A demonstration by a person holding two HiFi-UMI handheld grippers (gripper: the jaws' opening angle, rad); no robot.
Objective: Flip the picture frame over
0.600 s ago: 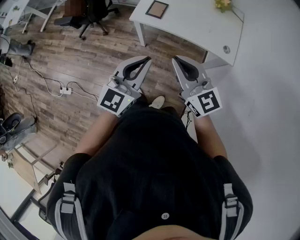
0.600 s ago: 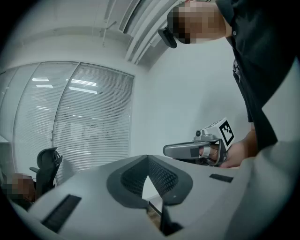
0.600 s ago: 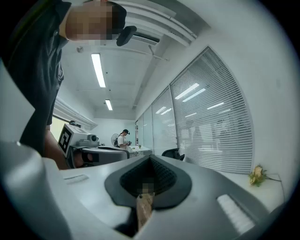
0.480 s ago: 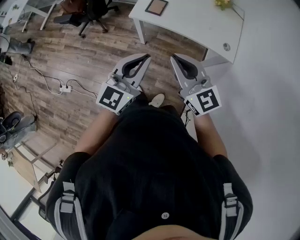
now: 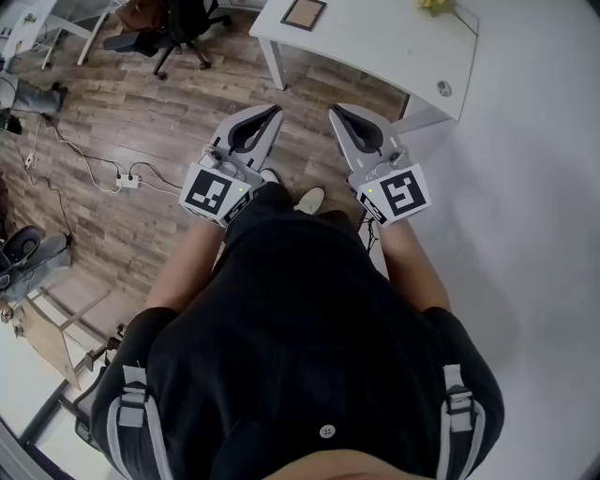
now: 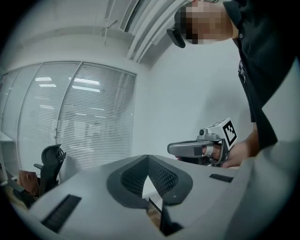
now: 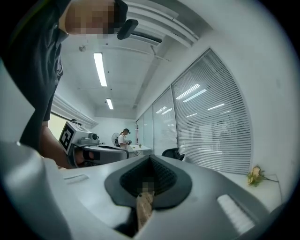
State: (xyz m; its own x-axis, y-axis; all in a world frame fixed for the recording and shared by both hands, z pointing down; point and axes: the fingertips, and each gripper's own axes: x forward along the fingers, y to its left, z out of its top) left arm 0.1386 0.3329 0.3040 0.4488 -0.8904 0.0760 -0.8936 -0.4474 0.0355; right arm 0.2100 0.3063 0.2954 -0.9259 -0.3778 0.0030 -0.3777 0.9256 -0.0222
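The picture frame (image 5: 303,13), brown with a dark border, lies flat near the left end of the white table (image 5: 394,52) at the top of the head view. I hold both grippers level at waist height over the wooden floor, well short of the table. The left gripper (image 5: 273,111) and the right gripper (image 5: 334,110) point towards the table side by side, each shut with nothing between its jaws. In the left gripper view my left gripper (image 6: 147,157) has its tips together, and so has the right gripper (image 7: 150,157) in its own view.
Yellow flowers (image 5: 433,7) lie at the table's far edge. A black office chair (image 5: 173,23) stands left of the table. A power strip with cables (image 5: 127,178) lies on the floor at the left. Another person (image 7: 123,137) stands far off.
Both grippers sit slightly further left and higher in the head view, still shut and empty. The picture frame lies as before on the table.
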